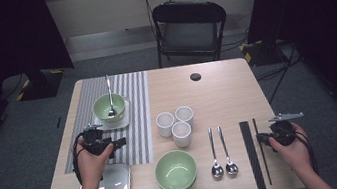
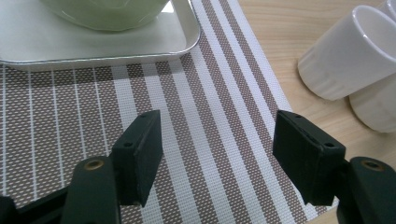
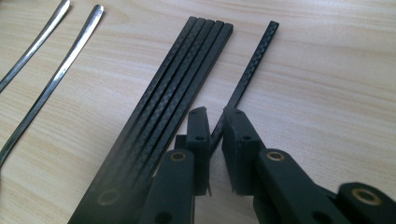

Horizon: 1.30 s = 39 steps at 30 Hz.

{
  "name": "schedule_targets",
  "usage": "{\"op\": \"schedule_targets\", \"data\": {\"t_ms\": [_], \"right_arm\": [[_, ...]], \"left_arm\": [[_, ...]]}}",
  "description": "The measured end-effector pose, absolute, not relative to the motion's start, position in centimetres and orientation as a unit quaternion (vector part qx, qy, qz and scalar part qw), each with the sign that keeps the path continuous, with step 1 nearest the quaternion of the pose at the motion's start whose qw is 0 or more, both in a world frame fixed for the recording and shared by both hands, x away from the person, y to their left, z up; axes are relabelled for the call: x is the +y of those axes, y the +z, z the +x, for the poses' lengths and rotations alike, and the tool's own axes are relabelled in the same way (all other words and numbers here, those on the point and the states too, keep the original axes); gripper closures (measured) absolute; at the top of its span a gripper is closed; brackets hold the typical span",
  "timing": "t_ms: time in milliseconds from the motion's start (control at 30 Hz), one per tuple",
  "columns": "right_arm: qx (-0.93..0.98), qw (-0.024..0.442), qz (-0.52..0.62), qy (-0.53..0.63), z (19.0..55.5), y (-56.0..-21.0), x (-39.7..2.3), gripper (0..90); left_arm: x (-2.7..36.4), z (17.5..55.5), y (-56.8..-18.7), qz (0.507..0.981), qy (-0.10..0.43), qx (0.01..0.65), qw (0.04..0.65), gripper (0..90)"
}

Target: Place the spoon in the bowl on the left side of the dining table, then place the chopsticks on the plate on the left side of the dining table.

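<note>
Right gripper is clamping its jaws on a single black chopstick lying on the wooden table, just beside a bundle of four chopsticks; the single chopstick is sitting at the table's right side, right of two spoons; left gripper is hovering with jaws spread wide and gripping nothing over the striped placemat, near a white tray carrying a green bowl; white cups are standing just beside the mat.
</note>
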State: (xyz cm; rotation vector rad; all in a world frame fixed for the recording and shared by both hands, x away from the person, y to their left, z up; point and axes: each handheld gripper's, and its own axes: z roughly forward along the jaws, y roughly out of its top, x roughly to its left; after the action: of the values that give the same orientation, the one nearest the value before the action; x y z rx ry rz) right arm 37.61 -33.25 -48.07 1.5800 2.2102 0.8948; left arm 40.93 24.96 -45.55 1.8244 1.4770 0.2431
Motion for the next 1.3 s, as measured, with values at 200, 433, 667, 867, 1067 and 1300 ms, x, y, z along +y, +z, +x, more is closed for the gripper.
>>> {"op": "schedule_targets", "data": {"t_ms": [200,433,667,867,1067,1300], "right_arm": [[0.766,0.145,0.545,0.308,37.5,-48.1,-33.2,77.0],[0.763,0.138,0.552,0.307,37.1,-48.0,-33.6,76.6],[0.762,0.125,0.557,0.306,37.3,-47.9,-33.8,81.7],[0.763,0.125,0.558,0.302,37.7,-47.8,-33.9,84.2],[0.758,0.132,0.565,0.297,38.3,-47.8,-33.9,85.6],[0.729,0.122,0.591,0.323,38.7,-48.1,-34.4,77.3]], "left_arm": [[24.9,40.8,-45.5,0.714,0.093,0.579,0.383,33.4],[24.8,40.6,-45.4,0.713,0.092,0.578,0.386,33.3],[24.8,40.6,-45.3,0.713,0.094,0.577,0.388,33.4],[24.7,40.5,-45.4,0.714,0.098,0.576,0.386,33.6],[24.5,40.4,-45.1,0.716,0.103,0.57,0.389,33.8],[24.3,40.2,-44.9,0.719,0.105,0.567,0.389,33.8]]}}
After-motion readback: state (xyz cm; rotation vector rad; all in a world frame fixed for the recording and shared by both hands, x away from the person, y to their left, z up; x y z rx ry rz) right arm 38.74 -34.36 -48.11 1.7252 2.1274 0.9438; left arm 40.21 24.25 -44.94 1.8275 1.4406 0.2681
